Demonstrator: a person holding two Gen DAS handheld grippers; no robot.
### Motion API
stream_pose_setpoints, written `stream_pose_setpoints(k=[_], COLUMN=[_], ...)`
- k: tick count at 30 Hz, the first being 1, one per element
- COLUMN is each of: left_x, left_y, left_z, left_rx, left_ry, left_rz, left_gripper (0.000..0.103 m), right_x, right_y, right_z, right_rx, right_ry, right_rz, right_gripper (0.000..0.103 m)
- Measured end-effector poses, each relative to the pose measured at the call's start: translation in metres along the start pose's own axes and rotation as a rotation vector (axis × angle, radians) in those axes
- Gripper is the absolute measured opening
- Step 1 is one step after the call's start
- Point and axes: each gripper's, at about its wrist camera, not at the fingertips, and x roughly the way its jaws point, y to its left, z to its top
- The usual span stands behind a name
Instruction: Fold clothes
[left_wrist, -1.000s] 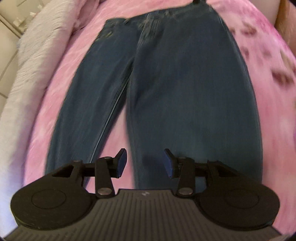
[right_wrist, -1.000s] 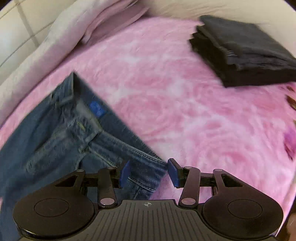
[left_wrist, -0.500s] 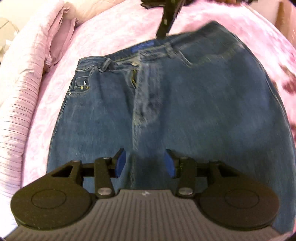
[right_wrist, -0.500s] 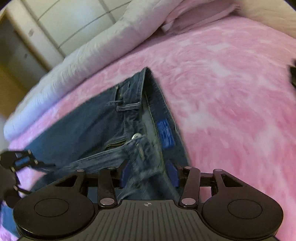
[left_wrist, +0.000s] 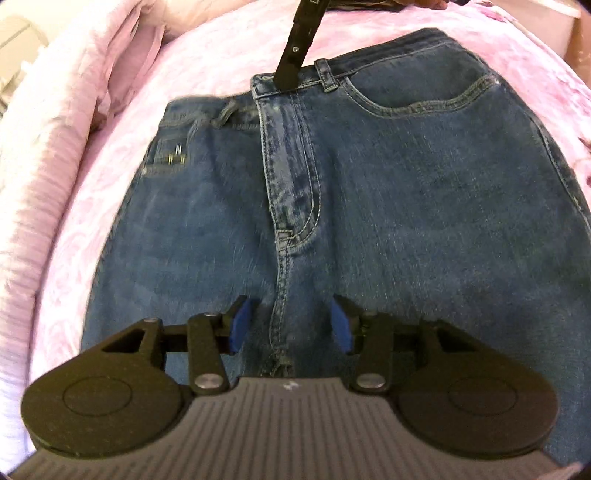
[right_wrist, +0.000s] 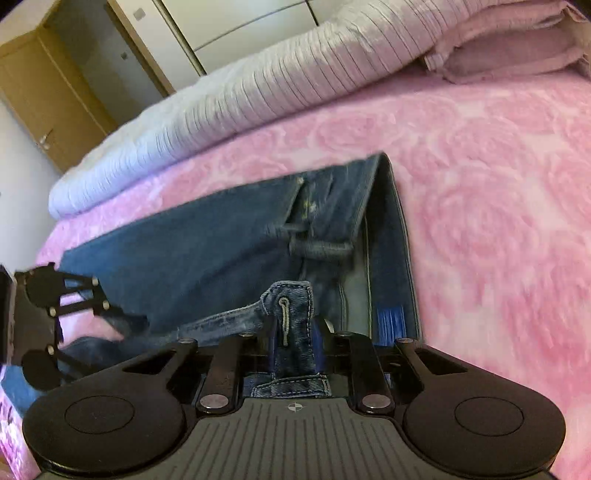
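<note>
Now my right gripper (right_wrist: 293, 343) is closing, its pads pressing the waistband of the jeans (left_wrist: 369, 206) spread on the pink bedspread (right_wrist: 498, 221); my left gripper (left_wrist: 290, 325) hovers over the crotch, opening, gripping nothing.

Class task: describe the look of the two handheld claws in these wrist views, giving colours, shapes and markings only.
The left claw and the right claw look alike. Each has black linkage arms with silver rivets and blue pads on the fingertips. Two round black discs flank a grey ribbed body with a small central mark. No cables or sleeves show.

Pink bed (right_wrist: 498, 206), jeans (left_wrist: 406, 206) flat, pillows (right_wrist: 509, 55)
</note>
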Motion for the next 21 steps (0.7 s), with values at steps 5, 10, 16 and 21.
stream_pose_setpoints(k=[5, 10, 16, 21], left_x=[0.008, 0.010, 0.013, 0.014], left_y=[-0.001, 0.000, 0.003, 0.004], left_z=[0.001, -0.005, -0.007, -0.009], left_rx=[-0.002, -0.031, -0.052, -0.051], left_ry=[0.003, -0.018, -0.031, -0.040], left_rz=[-0.002, -0.005, -0.007, -0.004], left_gripper=[0.045, 0.045, 0.046, 0.049], right_x=[0.023, 0.025, 0.038, 0.046], right_y=[-0.007, -0.013, -0.042, -0.055], right_z=[0.003, 0.010, 0.020, 0.023], right_rx=[-0.024, -0.054, 0.008, 0.037], right_ry=[0.048, 0.051, 0.134, 0.158], right_rz=[-0.054, -0.043, 0.139, 0.211], right_gripper=[0.030, 0.039, 0.040, 0.040])
